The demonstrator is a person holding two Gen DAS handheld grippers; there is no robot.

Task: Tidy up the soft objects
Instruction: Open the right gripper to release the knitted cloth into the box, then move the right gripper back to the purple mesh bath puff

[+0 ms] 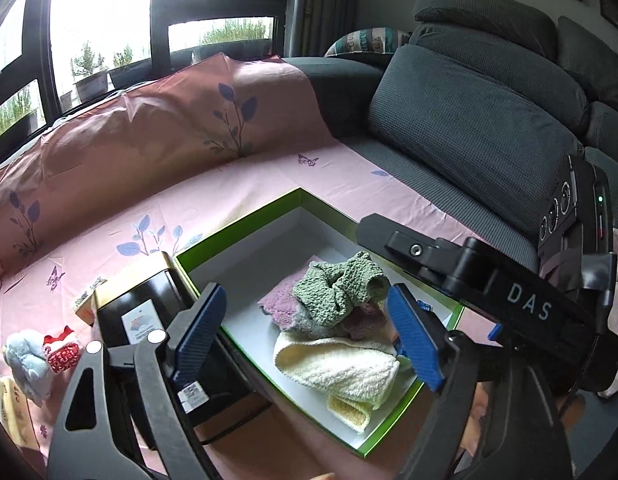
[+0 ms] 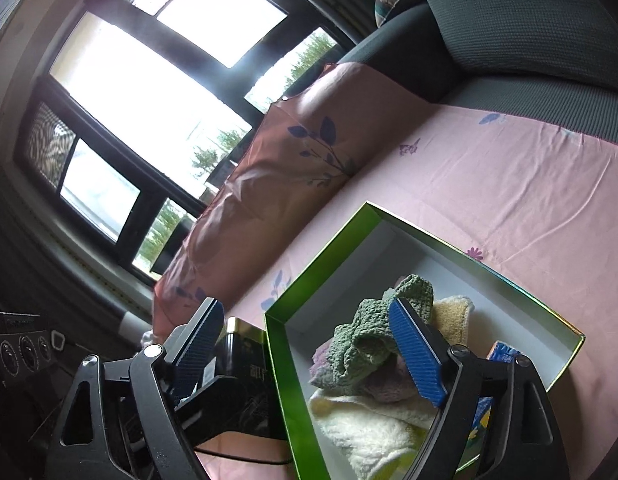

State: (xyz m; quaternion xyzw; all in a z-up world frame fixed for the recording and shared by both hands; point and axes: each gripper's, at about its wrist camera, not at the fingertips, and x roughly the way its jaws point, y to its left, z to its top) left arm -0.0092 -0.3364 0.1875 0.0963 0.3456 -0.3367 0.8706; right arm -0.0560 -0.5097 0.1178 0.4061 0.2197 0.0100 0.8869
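A green-edged white box (image 1: 245, 224) (image 2: 329, 248) lies on a pink sheet. Inside it lie a green knitted cloth (image 1: 333, 284) (image 2: 361, 344), a mauve cloth (image 1: 279, 300) and a cream towel (image 1: 341, 364) (image 2: 365, 436). My left gripper (image 1: 305, 340) is open and empty, above the box's near side. My right gripper (image 2: 309, 356) is open and empty, over the box's left wall; its body shows at the right of the left wrist view (image 1: 489, 276). A blue plush toy (image 1: 29, 360) and a red-and-white soft item (image 1: 63, 350) lie on the sheet, far left.
A black tin with a gold rim (image 1: 145, 300) (image 2: 245, 352) stands just left of the box. The pink sheet (image 1: 149, 184) covers a grey sofa (image 1: 469, 128). A window (image 1: 109, 20) is behind.
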